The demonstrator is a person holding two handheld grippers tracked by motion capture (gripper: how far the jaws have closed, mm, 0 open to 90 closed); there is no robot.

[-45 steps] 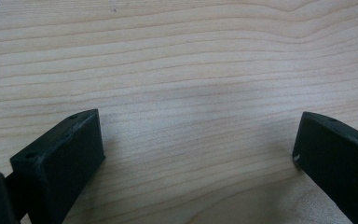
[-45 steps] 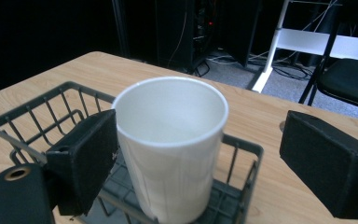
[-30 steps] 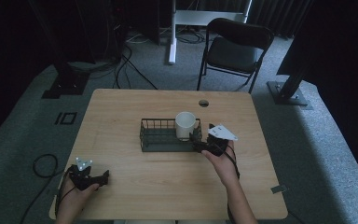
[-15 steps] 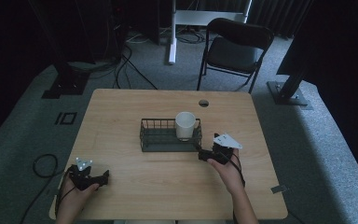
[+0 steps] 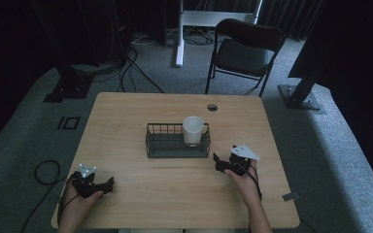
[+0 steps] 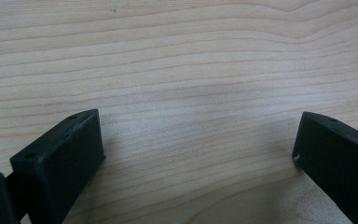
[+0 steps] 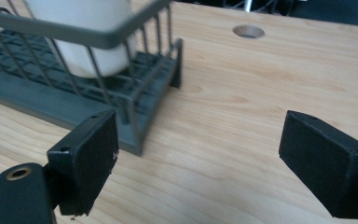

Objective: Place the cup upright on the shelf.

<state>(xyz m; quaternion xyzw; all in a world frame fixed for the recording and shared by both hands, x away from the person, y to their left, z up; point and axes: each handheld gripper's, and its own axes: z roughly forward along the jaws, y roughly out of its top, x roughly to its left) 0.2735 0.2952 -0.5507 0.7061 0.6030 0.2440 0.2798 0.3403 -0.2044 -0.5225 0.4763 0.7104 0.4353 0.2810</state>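
Observation:
A white cup (image 5: 193, 130) stands upright in the right end of a dark wire basket (image 5: 165, 144) at the middle of the wooden table (image 5: 126, 116). In the right gripper view the cup (image 7: 88, 37) sits behind the basket's wires (image 7: 121, 88). My right gripper (image 5: 217, 161) rests on the table just right of the basket's near corner, open and empty; the same gripper (image 7: 198, 154) has its jaws wide apart over bare wood. My left gripper (image 5: 108, 183) lies near the table's front left, also open (image 6: 198, 144) with nothing between its jaws.
A round cable hole (image 5: 212, 107) is in the table's far right part. A black folding chair (image 5: 245, 53) stands beyond the far edge. Cables (image 5: 43, 170) lie on the floor at the left.
My right gripper has drawn back from the basket toward the person and to the right, coming down onto the table. The left gripper has stayed put.

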